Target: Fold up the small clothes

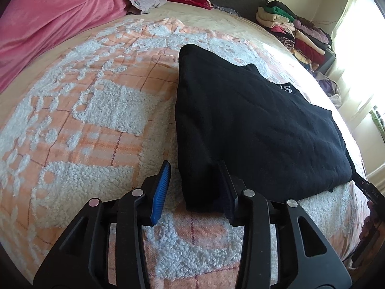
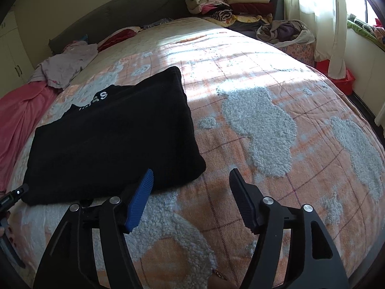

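Left gripper (image 1: 195, 187) parted astride black garment (image 1: 252, 130) corner (folded); right gripper (image 2: 191, 200) open.

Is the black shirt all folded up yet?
Nearly. The black garment already lies folded in a neat rectangle on the bedspread. The right gripper is open beside it; the left gripper straddles its corner, pads apart. Unfolded clothes remain.

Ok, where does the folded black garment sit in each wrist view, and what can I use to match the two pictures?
Left wrist: the folded black garment fills centre-right, its near corner between the left gripper fingers.
Right wrist: the folded black garment lies left of centre, beside the blue finger of the right gripper.
Shared landmark: the stack of folded clothes beyond the bed, near the window.
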Demonstrator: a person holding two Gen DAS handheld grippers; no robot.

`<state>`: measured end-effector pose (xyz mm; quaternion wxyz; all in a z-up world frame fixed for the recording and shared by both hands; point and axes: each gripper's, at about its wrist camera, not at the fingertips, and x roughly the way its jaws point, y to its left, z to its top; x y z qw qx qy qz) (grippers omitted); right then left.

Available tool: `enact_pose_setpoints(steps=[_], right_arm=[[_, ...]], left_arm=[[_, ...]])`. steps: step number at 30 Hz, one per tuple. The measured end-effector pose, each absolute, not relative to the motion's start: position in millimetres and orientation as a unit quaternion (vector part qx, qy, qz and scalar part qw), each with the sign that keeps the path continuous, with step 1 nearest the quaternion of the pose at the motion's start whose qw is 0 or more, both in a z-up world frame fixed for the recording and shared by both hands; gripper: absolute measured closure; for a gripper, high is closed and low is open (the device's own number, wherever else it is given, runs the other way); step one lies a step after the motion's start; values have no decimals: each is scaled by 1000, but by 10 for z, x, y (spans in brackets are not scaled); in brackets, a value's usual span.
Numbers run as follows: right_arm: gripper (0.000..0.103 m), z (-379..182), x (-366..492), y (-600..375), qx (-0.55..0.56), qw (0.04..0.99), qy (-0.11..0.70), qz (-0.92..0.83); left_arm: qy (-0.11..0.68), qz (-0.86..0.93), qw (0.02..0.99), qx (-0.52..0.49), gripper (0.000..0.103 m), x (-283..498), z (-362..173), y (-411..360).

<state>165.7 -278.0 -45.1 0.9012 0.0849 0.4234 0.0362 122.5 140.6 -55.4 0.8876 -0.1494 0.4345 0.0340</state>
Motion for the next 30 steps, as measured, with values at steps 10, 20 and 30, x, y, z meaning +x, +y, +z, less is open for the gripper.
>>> enact_pose_setpoints(steps=[10,20,30], right_arm=[[19,-278,1478,-2359,45,912,402,70],[10,-221,1379,-1866,17,914,388,117],[5,-209,1298,-1285,-38,911,373,168]], left_arm=[[430,42,888,-160,57,1149,-520,1462],[422,63,886,-182,27,1078,-489,1611],[417,94,886,-177,10,1053,-460,1721]])
